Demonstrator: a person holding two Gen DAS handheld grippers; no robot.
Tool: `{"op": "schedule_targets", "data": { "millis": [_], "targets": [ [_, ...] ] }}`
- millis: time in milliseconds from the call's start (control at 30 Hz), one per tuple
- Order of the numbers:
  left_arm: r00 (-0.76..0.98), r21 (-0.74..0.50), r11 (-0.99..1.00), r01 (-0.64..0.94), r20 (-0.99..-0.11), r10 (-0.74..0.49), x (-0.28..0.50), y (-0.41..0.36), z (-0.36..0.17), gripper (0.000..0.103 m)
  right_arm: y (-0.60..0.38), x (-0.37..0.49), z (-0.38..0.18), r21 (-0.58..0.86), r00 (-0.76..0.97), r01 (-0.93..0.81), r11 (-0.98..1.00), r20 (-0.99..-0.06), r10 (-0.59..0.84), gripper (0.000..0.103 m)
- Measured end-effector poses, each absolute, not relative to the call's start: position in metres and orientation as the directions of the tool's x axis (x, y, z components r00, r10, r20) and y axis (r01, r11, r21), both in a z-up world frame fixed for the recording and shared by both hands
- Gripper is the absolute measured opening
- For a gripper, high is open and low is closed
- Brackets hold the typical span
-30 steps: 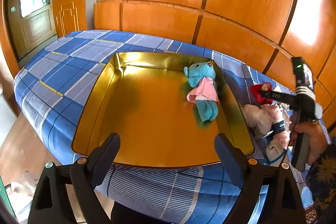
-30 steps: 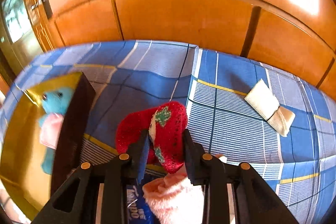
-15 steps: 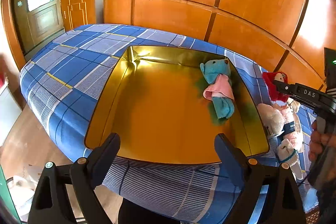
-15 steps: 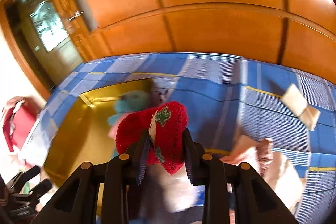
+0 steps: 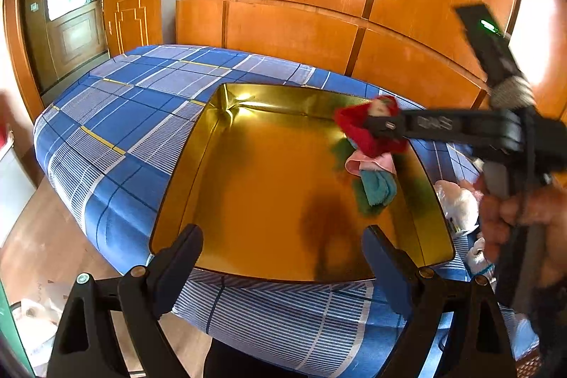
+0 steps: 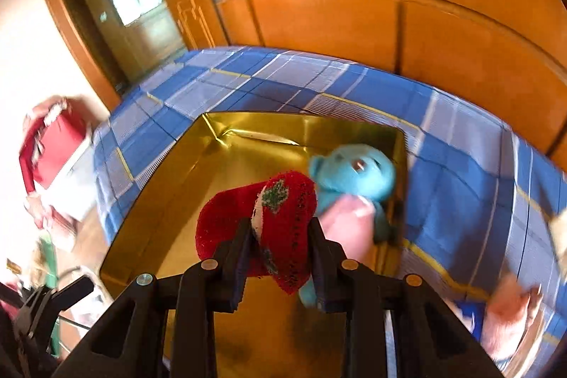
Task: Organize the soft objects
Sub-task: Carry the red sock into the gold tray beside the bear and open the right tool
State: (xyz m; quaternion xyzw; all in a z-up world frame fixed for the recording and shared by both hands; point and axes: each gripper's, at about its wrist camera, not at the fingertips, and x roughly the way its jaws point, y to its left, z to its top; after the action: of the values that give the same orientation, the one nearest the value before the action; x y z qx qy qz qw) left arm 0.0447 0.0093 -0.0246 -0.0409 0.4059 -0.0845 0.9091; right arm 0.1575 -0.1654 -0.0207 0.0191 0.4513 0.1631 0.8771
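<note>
A gold tray (image 5: 255, 179) (image 6: 212, 172) lies on the blue checked bed. Along its right side lies a turquoise teddy bear in a pink dress (image 6: 354, 172) (image 5: 375, 183). My right gripper (image 6: 280, 247) (image 5: 368, 133) is shut on a red knitted soft toy (image 6: 283, 218) (image 5: 358, 126) and holds it in the air over the tray, just above the bear. My left gripper (image 5: 283, 257) stands open with nothing between its fingers, at the tray's near edge.
More soft toys, white and pink (image 5: 457, 204) (image 6: 510, 317), lie on the bed to the right of the tray. Orange wooden wardrobe panels (image 5: 319, 23) run behind the bed. A door (image 5: 71, 6) and a red bag (image 6: 53, 144) are off to the left.
My right gripper has swung left with the red toy, from above the pile of toys to over the tray by the bear. The left gripper has barely moved.
</note>
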Motion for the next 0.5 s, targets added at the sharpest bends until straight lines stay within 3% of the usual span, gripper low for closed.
{"op": "schedule_targets", "data": {
  "millis": [300,500],
  "targets": [
    [0.641,-0.162,0.98,0.115,-0.742,-0.198,0.051,0.012,-0.032,0.092,-0.14,0.213,-0.048,0.114,0.476,-0.251,0.961,-0.85,0.225,0.03],
    [0.635,-0.156,0.981,0.116,-0.747,-0.194,0.053,0.011,-0.035,0.092,-0.138,0.226,-0.056,0.127,0.463,-0.225,0.966,-0.858,0.22,0.043]
  ]
}}
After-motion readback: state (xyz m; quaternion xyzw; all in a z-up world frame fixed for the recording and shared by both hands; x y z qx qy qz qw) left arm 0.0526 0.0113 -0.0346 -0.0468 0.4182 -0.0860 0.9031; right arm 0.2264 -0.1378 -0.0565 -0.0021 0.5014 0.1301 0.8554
